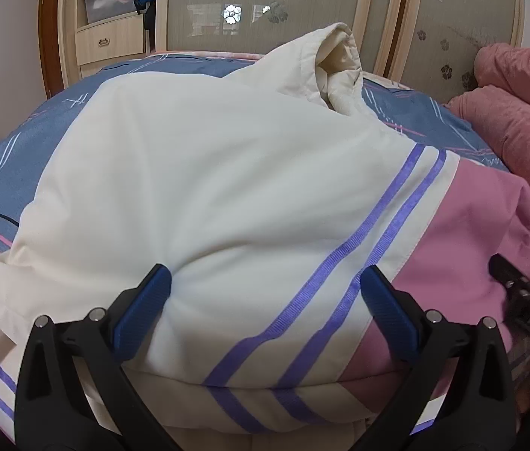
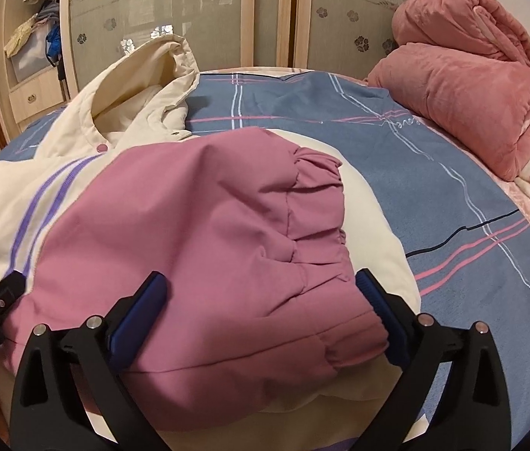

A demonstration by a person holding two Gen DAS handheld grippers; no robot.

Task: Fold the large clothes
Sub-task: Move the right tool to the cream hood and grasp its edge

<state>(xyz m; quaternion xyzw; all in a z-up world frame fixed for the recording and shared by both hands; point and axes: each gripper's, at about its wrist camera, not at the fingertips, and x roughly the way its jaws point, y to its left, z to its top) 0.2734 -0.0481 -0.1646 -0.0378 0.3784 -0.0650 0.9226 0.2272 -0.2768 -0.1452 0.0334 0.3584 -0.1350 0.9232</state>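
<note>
Padded jacket [image 1: 197, 188] is laid on bed [image 2: 434, 203] w/ pink sleeve [image 2: 197, 240] folded over near side, hood [image 1: 334, 64] & body left unfolded; left tool [image 1: 265, 297] & right tool [image 2: 261, 297] are spread wide, nothing gripped.

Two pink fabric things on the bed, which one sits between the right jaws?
The pink sleeve with the gathered cuff, part of the cream jacket. The fuzzy pink blanket lies apart, rolled at the bed's far corner.
</note>
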